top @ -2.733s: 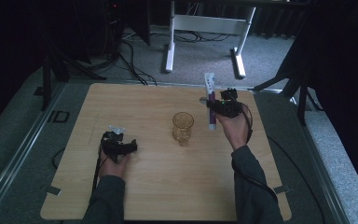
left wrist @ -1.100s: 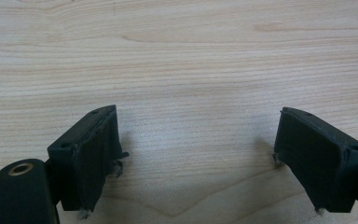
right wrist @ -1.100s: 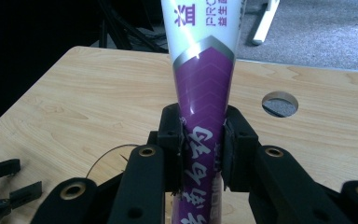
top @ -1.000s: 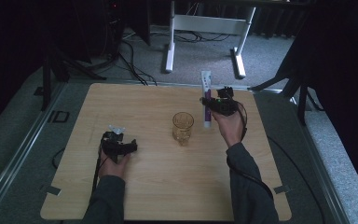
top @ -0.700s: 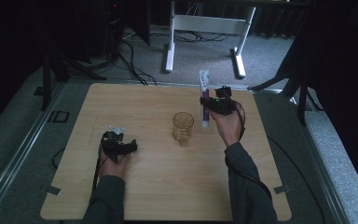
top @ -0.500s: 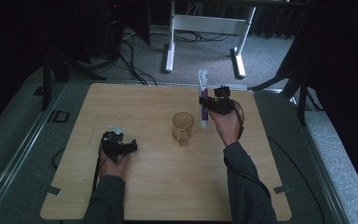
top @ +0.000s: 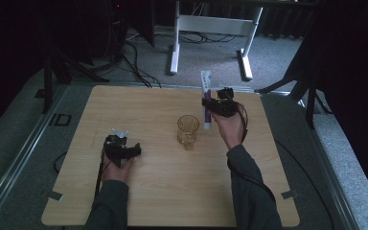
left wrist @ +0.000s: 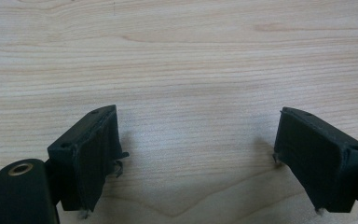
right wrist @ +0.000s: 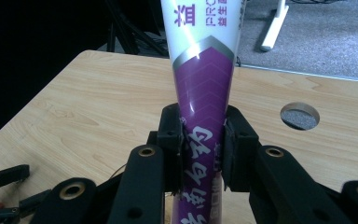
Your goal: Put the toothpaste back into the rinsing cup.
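Note:
A white and purple toothpaste tube (top: 205, 82) stands nearly upright in the air, just right of a clear amber glass cup (top: 188, 130) on the wooden table (top: 172, 191). My right gripper (top: 207, 104) is shut on the tube's purple lower part. In the right gripper view the two pads (right wrist: 172, 135) press on both sides of the tube (right wrist: 204, 79), held by the right gripper (right wrist: 203, 140). My left gripper (top: 127, 149) rests low on the table at the left. Its jaws stand wide apart over bare wood, with nothing between them in the left gripper view (left wrist: 196, 154).
A round hole (right wrist: 299, 115) pierces the tabletop near its far edge. Beyond the table stand a white frame's legs (top: 174, 48) and loose cables (top: 134, 62) on grey carpet. Dark stands (top: 311, 91) flank the table's right side.
The right hand has carried the tube a little to the left, closer to the cup, and set it more upright. The left hand has stayed still.

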Demonstrator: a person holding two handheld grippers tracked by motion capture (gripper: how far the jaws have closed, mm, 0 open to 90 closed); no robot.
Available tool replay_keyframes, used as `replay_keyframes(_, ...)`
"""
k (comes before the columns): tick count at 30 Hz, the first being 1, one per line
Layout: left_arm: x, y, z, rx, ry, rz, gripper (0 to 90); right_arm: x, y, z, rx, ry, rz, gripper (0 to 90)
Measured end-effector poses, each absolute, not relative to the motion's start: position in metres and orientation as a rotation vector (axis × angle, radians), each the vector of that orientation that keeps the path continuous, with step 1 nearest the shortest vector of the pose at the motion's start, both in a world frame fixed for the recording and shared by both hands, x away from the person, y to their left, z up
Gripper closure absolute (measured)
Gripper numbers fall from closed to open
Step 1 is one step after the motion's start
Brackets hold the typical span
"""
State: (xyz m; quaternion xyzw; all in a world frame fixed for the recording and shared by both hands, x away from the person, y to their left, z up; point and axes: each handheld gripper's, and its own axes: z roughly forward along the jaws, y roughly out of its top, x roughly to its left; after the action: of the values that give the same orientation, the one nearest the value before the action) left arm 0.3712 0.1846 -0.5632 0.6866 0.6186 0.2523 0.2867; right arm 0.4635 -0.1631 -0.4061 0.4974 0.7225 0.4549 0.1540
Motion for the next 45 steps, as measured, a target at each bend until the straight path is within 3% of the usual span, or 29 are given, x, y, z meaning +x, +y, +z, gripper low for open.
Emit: replay_keyframes(45,0.371,0.185,-0.563,1.837,1.653,0.674,14.1,0.468,-0.144,-0.412,1.423,2.067,1.339,72.4)
